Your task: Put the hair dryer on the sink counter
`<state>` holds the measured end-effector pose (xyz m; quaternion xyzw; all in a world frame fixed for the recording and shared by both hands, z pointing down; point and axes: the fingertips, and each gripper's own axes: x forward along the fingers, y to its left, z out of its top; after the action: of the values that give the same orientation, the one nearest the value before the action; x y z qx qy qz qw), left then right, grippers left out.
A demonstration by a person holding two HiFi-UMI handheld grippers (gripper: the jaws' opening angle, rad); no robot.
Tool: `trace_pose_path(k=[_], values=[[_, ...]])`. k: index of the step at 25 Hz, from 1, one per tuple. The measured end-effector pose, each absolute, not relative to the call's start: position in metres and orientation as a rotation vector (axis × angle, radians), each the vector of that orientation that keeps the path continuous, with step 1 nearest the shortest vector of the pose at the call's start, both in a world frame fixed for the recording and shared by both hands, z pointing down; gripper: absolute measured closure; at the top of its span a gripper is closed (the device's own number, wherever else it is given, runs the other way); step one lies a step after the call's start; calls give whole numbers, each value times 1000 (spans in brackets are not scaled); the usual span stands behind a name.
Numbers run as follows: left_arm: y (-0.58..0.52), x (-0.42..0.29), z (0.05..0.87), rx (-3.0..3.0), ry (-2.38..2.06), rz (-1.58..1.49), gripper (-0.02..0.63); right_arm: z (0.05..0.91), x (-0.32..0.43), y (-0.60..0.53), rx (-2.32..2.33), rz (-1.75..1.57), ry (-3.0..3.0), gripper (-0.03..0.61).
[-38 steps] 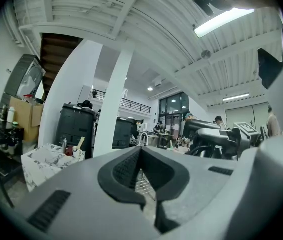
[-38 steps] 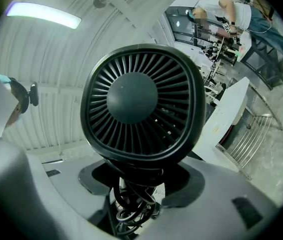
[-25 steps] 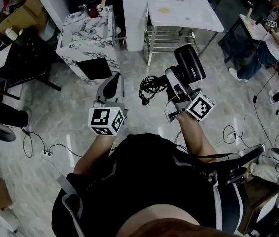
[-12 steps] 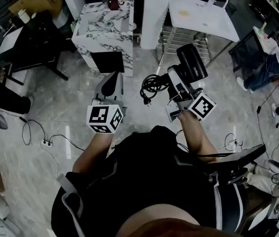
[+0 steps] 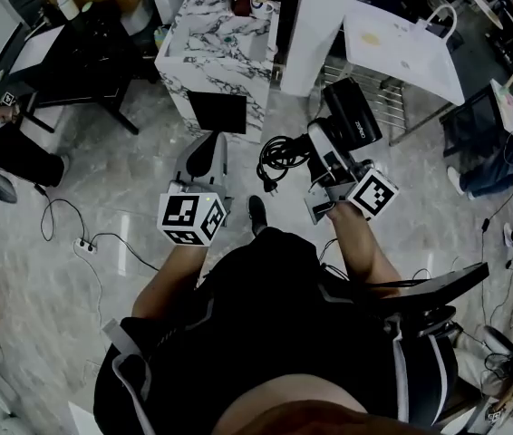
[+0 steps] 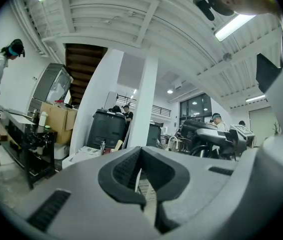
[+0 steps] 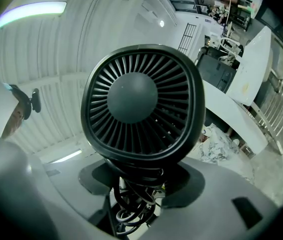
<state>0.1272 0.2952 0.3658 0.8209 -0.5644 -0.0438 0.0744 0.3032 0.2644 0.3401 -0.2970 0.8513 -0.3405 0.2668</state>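
The dryer (image 5: pixel 352 116) is gripped by its handle in the right tool (image 5: pixel 327 152), whose jaws are spread wide round it. It is held in the air over the floor (image 5: pixel 102 179), with the coiled cord (image 5: pixel 279 152) dangling at its left. The left tool (image 5: pixel 207 148) is held alongside, clenched on nothing. The marbled counter (image 5: pixel 216 57) is seen ahead, well apart from the dryer, with open floor before its near edge and a white pillar (image 5: pixel 315 16) crowding its right edge.
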Motion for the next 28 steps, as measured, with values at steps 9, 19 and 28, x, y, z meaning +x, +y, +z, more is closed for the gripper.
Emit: trace_pose_path(k=[9, 19, 28], values=[[226, 110, 364, 2409, -1756, -76, 607, 353, 286, 189, -769, -985, 2293, 324], [154, 104, 367, 2382, -1783, -11, 607, 363, 269, 110, -791, -972, 2390, 324], [98, 99, 370, 2350, -1818, 12, 607, 370, 254, 50, -751, -960, 2464, 324]])
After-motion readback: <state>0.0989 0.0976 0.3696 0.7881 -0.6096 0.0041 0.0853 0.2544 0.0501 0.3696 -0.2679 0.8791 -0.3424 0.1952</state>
